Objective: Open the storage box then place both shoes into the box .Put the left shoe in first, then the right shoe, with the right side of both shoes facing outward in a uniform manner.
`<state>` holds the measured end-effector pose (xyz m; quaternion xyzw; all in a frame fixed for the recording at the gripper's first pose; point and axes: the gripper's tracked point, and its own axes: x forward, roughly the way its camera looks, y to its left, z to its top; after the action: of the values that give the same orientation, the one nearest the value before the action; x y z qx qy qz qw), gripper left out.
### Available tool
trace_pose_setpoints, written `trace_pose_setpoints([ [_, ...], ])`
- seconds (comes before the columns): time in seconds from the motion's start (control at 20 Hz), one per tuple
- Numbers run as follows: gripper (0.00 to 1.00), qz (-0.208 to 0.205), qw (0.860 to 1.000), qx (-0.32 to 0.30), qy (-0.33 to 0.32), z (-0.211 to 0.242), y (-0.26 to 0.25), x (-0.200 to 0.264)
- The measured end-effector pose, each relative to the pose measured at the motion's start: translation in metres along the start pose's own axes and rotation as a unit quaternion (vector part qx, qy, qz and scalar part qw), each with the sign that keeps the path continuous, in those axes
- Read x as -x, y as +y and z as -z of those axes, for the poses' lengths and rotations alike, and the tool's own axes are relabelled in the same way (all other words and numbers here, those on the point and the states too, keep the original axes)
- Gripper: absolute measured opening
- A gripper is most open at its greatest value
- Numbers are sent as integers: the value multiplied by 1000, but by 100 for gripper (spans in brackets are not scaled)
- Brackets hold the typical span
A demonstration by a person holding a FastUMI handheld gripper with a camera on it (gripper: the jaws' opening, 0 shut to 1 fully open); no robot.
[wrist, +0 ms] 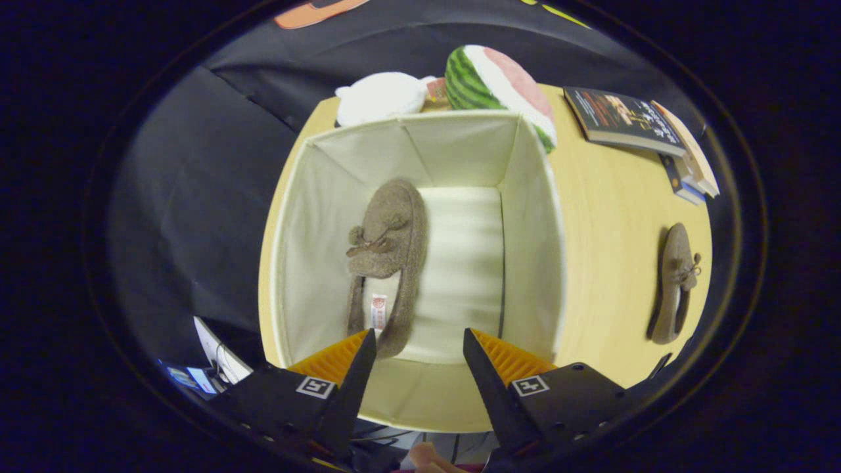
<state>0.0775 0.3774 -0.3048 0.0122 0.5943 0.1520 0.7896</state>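
A cream fabric storage box (532, 217) stands open on the wooden table, just ahead of and below my fingers. One brown felt shoe (387, 253) with a small bow lies on the box floor, along its left wall, heel toward me and toe away. The second brown shoe (675, 284) rests on its side on the table well to the right of the box. My gripper (419, 341) hovers above the box's near edge, open, with nothing between its fingers.
Behind the box sit a white plush toy (381, 97) and a watermelon-slice cushion (499, 82). A stack of books (640, 131) lies at the far right of the table (611, 217). The table drops off to the left of the box.
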Motion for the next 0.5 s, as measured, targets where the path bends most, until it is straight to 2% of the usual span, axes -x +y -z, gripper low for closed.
trace_pose_setpoints([
  [0.25, 96, 10, 996, 39, -77, -19, -35, 79],
  [0.5, 96, -27, 995, 18, -94, -19, -94, 138],
])
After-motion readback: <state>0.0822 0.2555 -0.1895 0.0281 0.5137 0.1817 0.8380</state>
